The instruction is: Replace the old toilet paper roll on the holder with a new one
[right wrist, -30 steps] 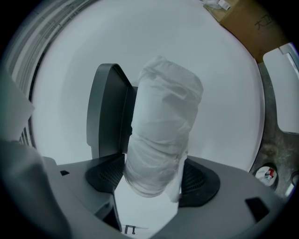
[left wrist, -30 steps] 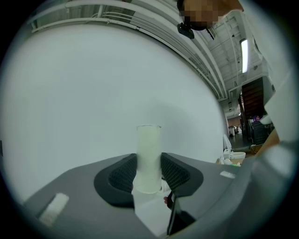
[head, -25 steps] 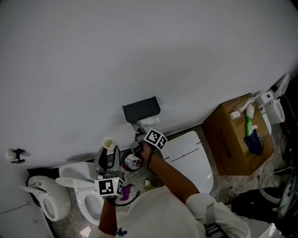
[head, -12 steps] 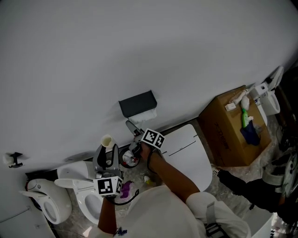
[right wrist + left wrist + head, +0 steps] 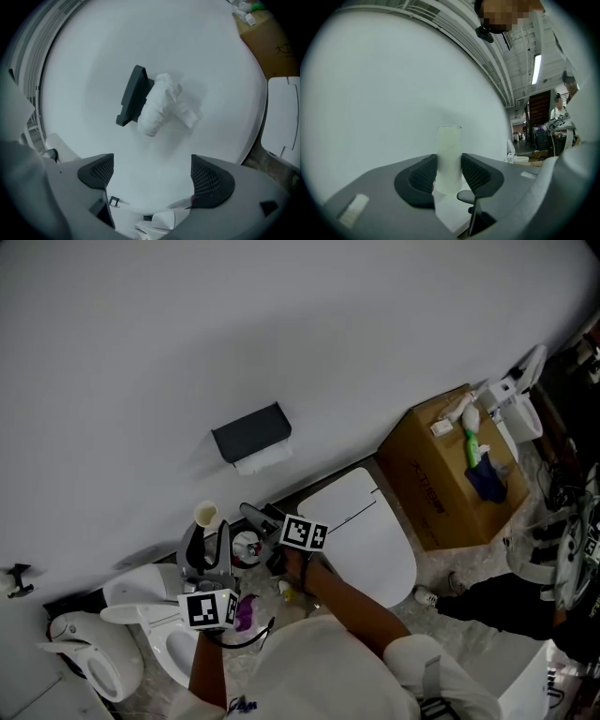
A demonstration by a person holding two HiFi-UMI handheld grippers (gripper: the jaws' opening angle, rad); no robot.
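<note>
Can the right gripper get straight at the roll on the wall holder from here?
Probably yes. The right gripper, whose jaws have just been opening, is empty and faces the roll with nothing between them; the left gripper holds its tube off to the side.

Plain white wall (image 5: 281, 324) takes up most of the place, bare and evenly lit. The floor (image 5: 469, 563) is some speckled, stone-looking stuff. A brown cardboard box (image 5: 436, 493) is shoved up against the wall with a green bottle (image 5: 474, 448) and a few white bits on top. A flat white lid-shaped panel (image 5: 370, 540) sits just beside it at the foot of the wall. Further along there's a white toilet (image 5: 155, 634) with a second white ceramic bowl (image 5: 89, 657) near it, and a small black hook (image 5: 11, 579) on the wall past those. Overhead it's a white ribbed ceiling (image 5: 506, 51) with a long tube light (image 5: 536, 69) on. Far off there's a dark opening (image 5: 539, 105).
</note>
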